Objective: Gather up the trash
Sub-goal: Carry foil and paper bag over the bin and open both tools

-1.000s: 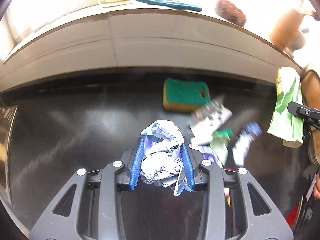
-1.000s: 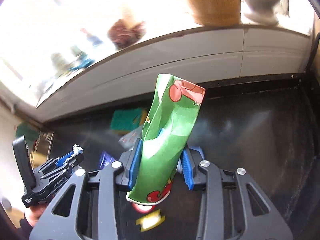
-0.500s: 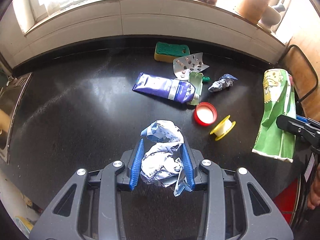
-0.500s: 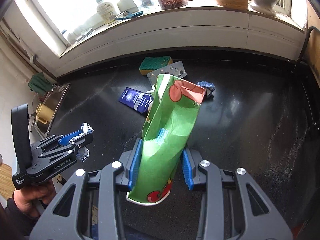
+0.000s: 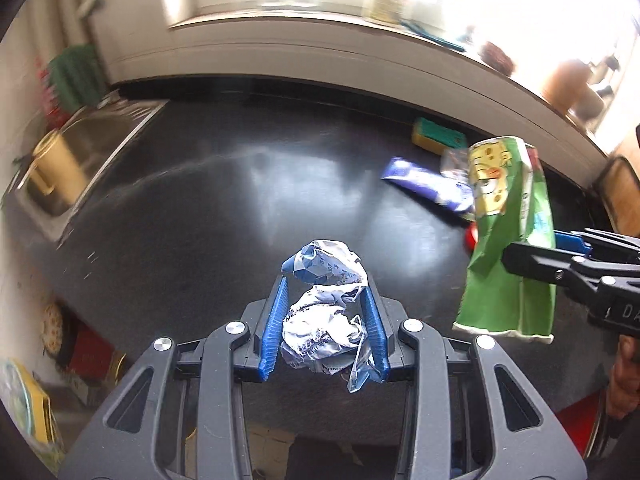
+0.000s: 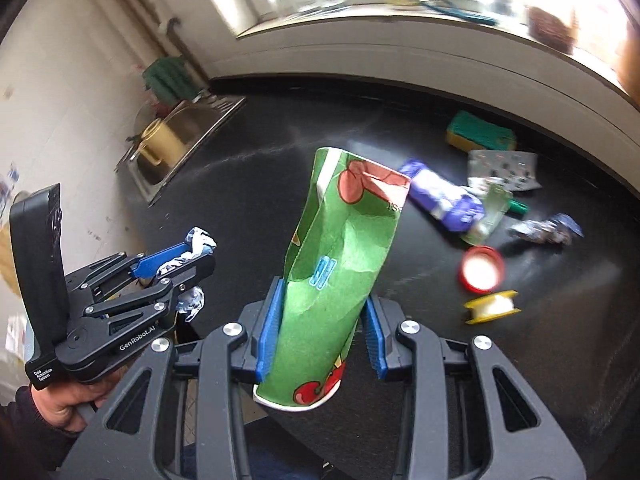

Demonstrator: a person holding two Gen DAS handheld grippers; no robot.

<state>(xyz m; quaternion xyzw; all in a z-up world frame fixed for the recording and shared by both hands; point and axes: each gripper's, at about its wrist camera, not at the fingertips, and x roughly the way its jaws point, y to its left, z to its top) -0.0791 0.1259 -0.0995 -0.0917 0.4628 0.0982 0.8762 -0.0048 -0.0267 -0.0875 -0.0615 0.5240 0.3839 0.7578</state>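
Crumpled paper (image 5: pixel 326 312) sits clenched between the left gripper's (image 5: pixel 325 326) blue pads, lifted above the black counter (image 5: pixel 224 200). Toward 3 o'clock, the right gripper (image 6: pixel 322 326) squeezes a flattened green cup (image 6: pixel 340 272). Remaining litter lies at 1 o'clock: purple tube (image 6: pixel 442 196), red lid (image 6: pixel 482 270), sponge (image 6: pixel 480 136).

A glossy black bench (image 6: pixel 260 184) carries everything, with a steel sink (image 6: pixel 188 128) set into its far left end, beyond and left of the fingers. Ahead and to the right of the right wrist's fingers lie a green-and-yellow sponge (image 6: pixel 480 137), a silvery blister sheet (image 6: pixel 505 165), a purple tube (image 6: pixel 442 196), a crumpled foil scrap (image 6: pixel 545 230), a red lid (image 6: pixel 482 270) and a yellow spool (image 6: pixel 491 306). Touching the tube is a pale greenish item, perhaps a small bottle (image 6: pixel 491 210), too blurred to name.
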